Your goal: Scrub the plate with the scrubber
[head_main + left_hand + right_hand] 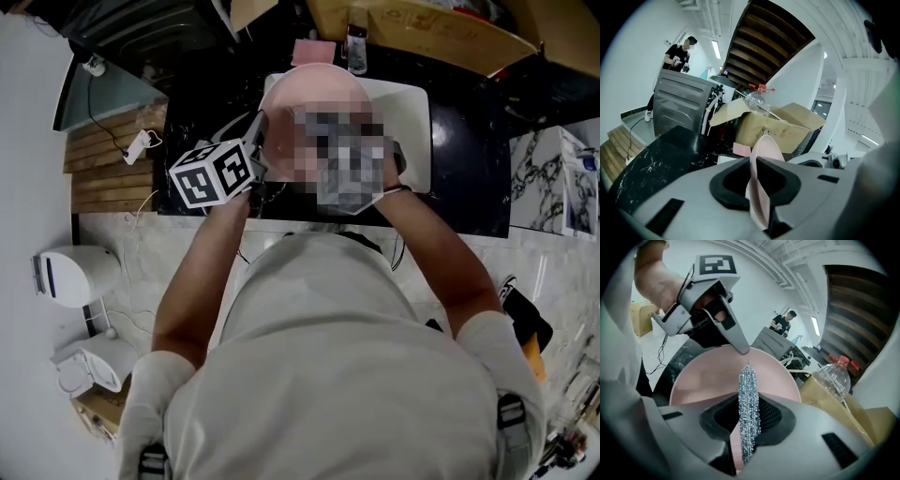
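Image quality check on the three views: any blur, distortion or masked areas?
Head view: sharp and evenly lit, but a mosaic patch hides much of the plate. Left gripper view: strong fisheye, black corners, bright white background. Right gripper view: same fisheye and dark corners; the scrubber is crisp.

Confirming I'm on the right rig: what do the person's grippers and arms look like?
The left hand-held gripper and the right hand-held gripper have light grey moulded shells with black pads inside. The left one carries a white cube printed with black square markers. The person wears a white short-sleeved shirt, and the forearms are bare.
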### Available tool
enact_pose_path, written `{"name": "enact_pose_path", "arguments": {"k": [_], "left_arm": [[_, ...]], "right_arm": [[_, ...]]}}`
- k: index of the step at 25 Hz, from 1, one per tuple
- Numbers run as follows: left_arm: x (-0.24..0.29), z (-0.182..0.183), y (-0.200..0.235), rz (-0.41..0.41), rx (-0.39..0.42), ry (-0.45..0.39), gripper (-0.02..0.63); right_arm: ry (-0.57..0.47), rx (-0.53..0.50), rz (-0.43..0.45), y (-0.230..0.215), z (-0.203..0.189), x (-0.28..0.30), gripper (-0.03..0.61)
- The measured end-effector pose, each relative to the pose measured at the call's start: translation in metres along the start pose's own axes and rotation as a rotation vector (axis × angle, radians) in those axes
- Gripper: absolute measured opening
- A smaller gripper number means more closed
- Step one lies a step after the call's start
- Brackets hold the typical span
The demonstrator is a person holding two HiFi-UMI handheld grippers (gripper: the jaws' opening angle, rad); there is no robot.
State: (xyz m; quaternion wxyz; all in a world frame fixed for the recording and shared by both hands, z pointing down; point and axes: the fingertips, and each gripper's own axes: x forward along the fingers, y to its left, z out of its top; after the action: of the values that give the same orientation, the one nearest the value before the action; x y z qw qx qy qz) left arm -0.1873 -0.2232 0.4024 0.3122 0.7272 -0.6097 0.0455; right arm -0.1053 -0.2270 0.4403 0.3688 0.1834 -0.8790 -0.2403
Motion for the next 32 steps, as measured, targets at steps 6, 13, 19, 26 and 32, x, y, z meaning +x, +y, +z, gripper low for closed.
{"name": "enact_pose_path", "arguments": {"k": [6, 13, 19, 26, 32], "left_arm": [[-0.001, 0.007, 0.005, 0.002, -0.025, -0.025, 0.043], [-0.001, 0.011, 0.008, 0.015, -0.017, -0.036, 0.04], [-0.002, 0.004, 0.009, 0.011, -0.022, -0.021, 0.032], [-0.003, -0.006, -0.001, -0.008, -0.01, -0.004, 0.032], [-0.006, -0.002, 0.001, -0.015, -0.025, -0.021, 0.037]], "right_arm": [[-0.033, -0.028, 0.116, 0.052, 0.004, -0.011, 0.078], [-0.078, -0.06, 0.176, 0.073, 0.001, -0.024, 0.078], [-0.081, -0.025, -0.012, -0.003, 0.004, -0.027, 0.078], [-0.02, -0.059, -0.128, -0.059, -0.008, -0.015, 0.078], [-0.007, 0.025, -0.035, -0.031, -0.022, -0.012, 0.078]]}}
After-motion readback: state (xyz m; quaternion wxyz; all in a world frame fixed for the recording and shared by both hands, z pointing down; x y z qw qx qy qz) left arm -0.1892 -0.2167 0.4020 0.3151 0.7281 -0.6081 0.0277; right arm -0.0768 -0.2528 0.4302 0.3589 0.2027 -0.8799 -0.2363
